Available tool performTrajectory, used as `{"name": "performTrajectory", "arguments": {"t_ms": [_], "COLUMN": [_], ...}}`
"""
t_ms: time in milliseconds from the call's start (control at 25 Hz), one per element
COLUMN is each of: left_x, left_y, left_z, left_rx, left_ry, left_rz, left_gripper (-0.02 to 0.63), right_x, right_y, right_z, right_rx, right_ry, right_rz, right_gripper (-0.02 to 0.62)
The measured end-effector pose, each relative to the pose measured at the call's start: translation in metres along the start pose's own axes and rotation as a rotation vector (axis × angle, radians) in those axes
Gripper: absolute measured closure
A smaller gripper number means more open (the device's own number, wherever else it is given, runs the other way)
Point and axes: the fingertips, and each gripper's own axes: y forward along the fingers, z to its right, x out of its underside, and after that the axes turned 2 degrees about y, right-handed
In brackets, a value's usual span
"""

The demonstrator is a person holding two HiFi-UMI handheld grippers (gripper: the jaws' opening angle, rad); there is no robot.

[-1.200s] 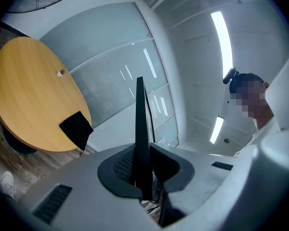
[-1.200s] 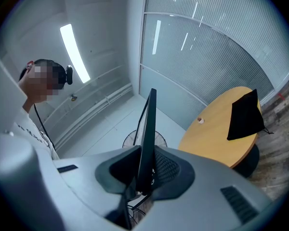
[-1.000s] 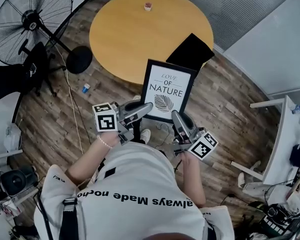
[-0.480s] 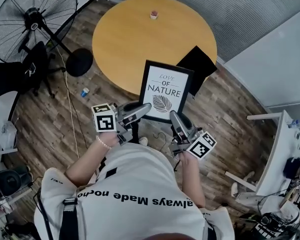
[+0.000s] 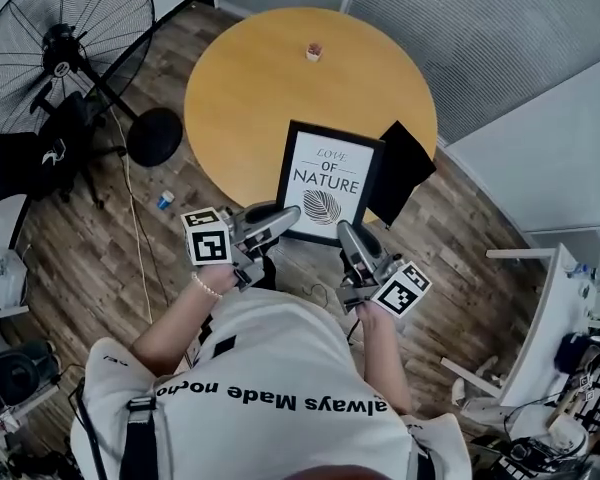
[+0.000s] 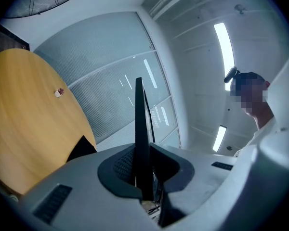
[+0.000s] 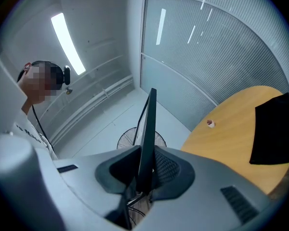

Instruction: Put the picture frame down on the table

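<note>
Wood-floored room, round yellow tabletop (image 5: pixel 270 78) ahead: the picture frame (image 5: pixel 327 181) was carried but not yet set down.

The fingers (image 6: pixel 116 170) of the left gripper (image 5: pixel 292 215) and of the right gripper (image 5: pixel 344 230) were each clamped on the frame's lower edge, its thin black rim standing upright between them. The frame hung in the air at the tabletop's near rim, just beside a black sheet (image 5: pixel 405 168). Lowering it flat and letting go seemingly remained.
</note>
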Motion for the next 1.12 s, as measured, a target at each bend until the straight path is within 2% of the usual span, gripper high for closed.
{"name": "performTrajectory", "arguments": {"t_ms": [520, 840, 1120], "left_x": [-0.098, -0.131, -0.137], "left_y": [-0.007, 0.006, 0.013], "left_z": [-0.093, -0.146, -0.164], "left_rx": [-0.012, -0.010, -0.011], "left_ry": [-0.024, -0.044, -0.063], "left_rz": [0.027, -0.009, -0.039], "left_gripper": [0.543, 0.543, 0.543], "right_x": [-0.028, -0.040, -0.043], "right_y": [0.125, 0.170, 0.178], "right_z": [0.048, 0.088, 0.102], "right_rx": [0.027, 0.062, 0.102], "right_ry": [0.003, 0.013, 0.011], "right_rz": [-0.045, -0.032, -0.017], "right_gripper": [0.506, 0.506, 0.506]}}
